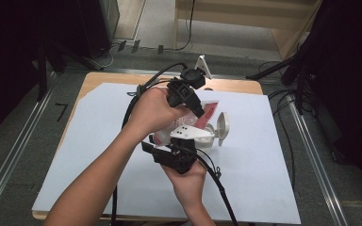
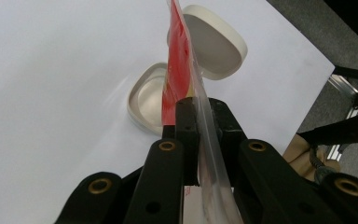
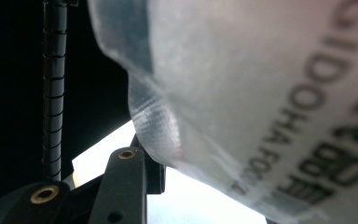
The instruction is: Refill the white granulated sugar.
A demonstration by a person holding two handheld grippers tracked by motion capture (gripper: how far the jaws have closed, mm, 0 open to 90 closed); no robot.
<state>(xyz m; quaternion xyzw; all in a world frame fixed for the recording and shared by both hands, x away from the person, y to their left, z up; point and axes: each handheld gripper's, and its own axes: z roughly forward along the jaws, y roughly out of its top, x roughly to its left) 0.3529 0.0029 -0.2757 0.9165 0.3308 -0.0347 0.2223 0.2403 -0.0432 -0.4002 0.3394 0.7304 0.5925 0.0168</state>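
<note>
The only writing I can actually read is on the plastic packet (image 3: 270,93): in the right gripper view, big dark letters run up its clear side, something like "GIDOHA FOO…" with blocky characters under it that are cut off at the frame edge, so don't quote me on the spelling. The packet is red and clear, held up over the middle of the white sheet (image 1: 264,188) covering the table, pinched between both tools. The left gripper (image 2: 198,109) has its jaws clamped together on the packet's clear sealed edge, with the red part sticking up past the tips toward 12 o'clock. The right gripper (image 1: 179,157) sits at about 6 o'clock from the packet in the high view; up close one black jaw is tucked against the bulging film, the other is hidden behind it, so I can't tell if it's really squeezing or just resting there. Just at 3 o'clock of the packet is a small white container (image 2: 144,100) with its hinged lid (image 2: 216,49) flipped open. The hands cover most of the packet from above, so its full label is hard to make out.
</note>
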